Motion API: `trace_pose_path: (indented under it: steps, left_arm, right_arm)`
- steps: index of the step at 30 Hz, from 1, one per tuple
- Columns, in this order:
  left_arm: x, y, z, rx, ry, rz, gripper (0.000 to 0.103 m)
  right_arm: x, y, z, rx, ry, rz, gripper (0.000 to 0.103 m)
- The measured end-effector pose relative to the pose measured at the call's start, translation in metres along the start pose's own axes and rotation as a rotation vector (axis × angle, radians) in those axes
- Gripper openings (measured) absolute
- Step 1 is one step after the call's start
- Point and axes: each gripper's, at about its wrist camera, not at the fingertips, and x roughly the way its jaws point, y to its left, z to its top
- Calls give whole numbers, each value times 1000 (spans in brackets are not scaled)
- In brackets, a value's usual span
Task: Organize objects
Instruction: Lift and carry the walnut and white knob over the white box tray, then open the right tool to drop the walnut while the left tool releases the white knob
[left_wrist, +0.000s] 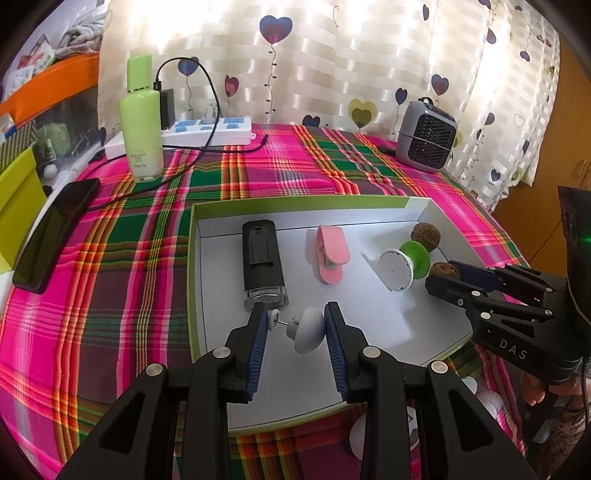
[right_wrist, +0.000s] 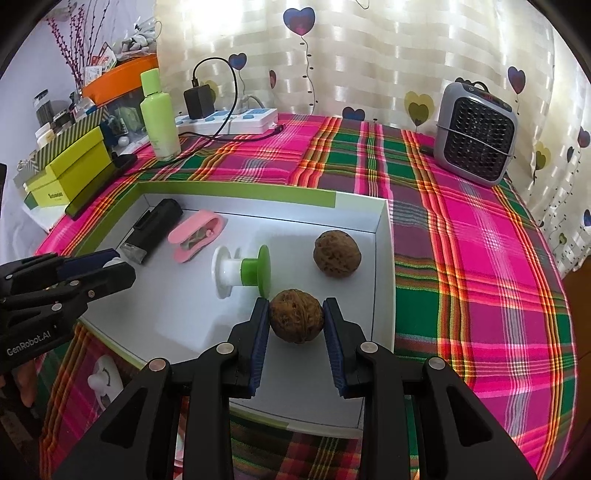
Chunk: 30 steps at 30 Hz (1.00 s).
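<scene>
Right wrist view: walnut (right_wrist: 295, 316) sits between the right gripper (right_wrist: 295, 319) pads, both pads touching it, low over the tray (right_wrist: 384, 258) floor near its right wall.
Left wrist view: left gripper (left_wrist: 295, 326) holds a white knob (left_wrist: 308, 330), its thin pin lying across from pad to pad.
Key relation: each piece is already in its jaws inside the tray; right hand nearer the second walnut (right_wrist: 337, 252), left hand nearer the black case (left_wrist: 263, 264).
Likely next: set both down, judged from the low hover.
Neighbours: pink clip (left_wrist: 330, 258), green spool (right_wrist: 242, 272), each apart.
Writing: "GenRobot.AI" on the left gripper body, "DAS" on the right; box (right_wrist: 70, 173) print unreadable.
</scene>
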Motion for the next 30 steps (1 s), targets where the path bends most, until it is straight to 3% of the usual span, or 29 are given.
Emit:
trace_pose_path:
  steps: [30]
  left_arm:
    - [5,-6,1,25,5,46,31]
  right_arm:
    - [1,3,-1,-22,-9,-18,34]
